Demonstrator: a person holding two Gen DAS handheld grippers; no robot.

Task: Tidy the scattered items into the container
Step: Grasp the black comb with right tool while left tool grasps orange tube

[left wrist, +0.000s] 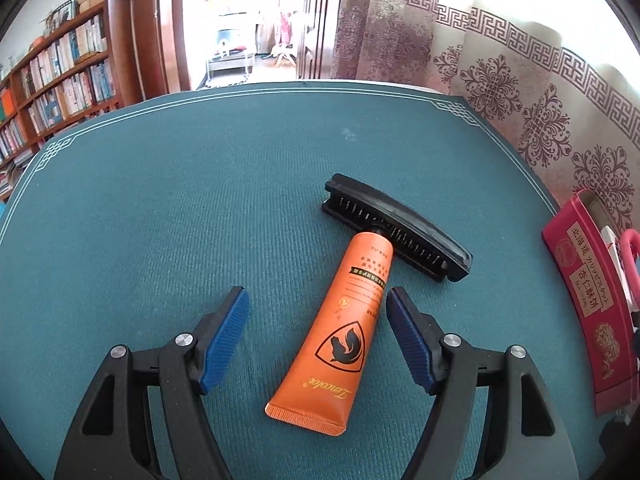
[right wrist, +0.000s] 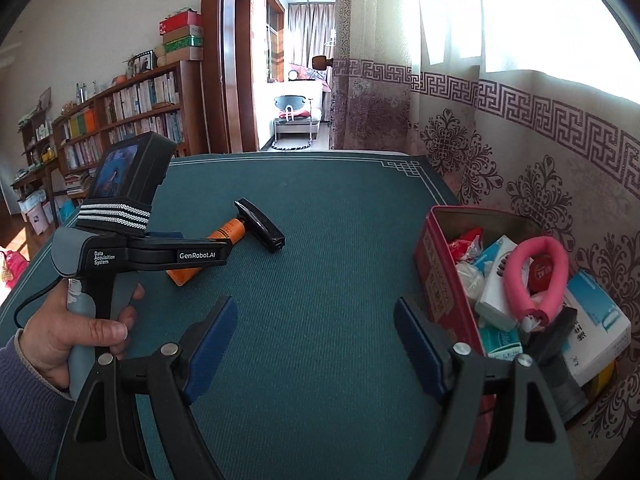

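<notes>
In the left wrist view we hold the left gripper [left wrist: 318, 336] with its jaws wide apart and nothing pressed between them; an orange tube [left wrist: 340, 332] lies on the green table mat [left wrist: 160, 220] in the gap, low and right of centre, close to the right-hand blue pad. The tube's cap touches a black brush [left wrist: 400, 228] just above it, mid-frame. The red tin [left wrist: 588, 300] sits at the right edge.

In the right wrist view our right gripper [right wrist: 316, 340] is likewise open and empty over bare mat, with the tin [right wrist: 440, 272], already crowded with packets and a pink ring [right wrist: 536, 276], at lower right.

We judge the risks thus: closing off-centre could squeeze the soft tube sideways and nudge the brush away, and the full tin may let a new item slide back out
</notes>
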